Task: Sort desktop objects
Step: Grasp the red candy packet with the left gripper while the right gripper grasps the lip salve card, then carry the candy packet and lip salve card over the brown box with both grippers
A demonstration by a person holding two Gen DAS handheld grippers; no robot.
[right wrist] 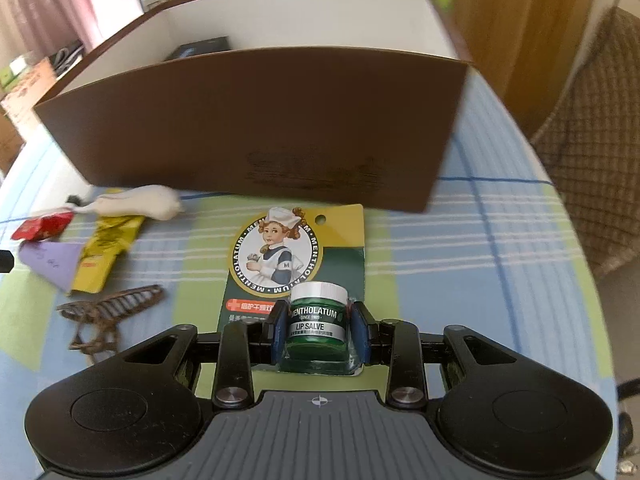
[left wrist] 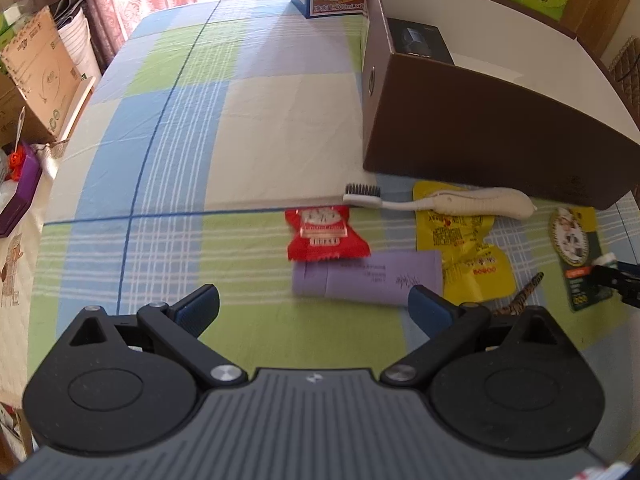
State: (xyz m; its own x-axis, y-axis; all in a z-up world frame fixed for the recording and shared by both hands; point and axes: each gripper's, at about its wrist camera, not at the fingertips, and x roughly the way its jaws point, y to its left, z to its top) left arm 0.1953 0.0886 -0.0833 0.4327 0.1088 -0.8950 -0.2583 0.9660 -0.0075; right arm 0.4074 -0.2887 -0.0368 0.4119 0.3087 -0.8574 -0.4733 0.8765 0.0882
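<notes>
Between right tool [right wrist: 319, 330] pads: lip salve [right wrist: 316, 322].

Box: big brown cardboard box [right wrist: 256, 128], white inside, open top, upright at back of table; small black box [left wrist: 416, 38] inside.
Lip salve: green Mentholatum jar on green/yellow blister card [right wrist: 316, 320], flat just in front of box, jar clamped betw. blue pads.
Toothbrush: white, dark bristles [left wrist: 440, 200], lying along box front, handle over yellow pkt.
Snack pkts: red [left wrist: 324, 234]; yellow [left wrist: 464, 240], flat, side by side.
Tube: lilac [left wrist: 368, 278], lying flat, touching red pkt.
Hair claw: brown patterned [right wrist: 108, 312], on its side, L of card.
</notes>
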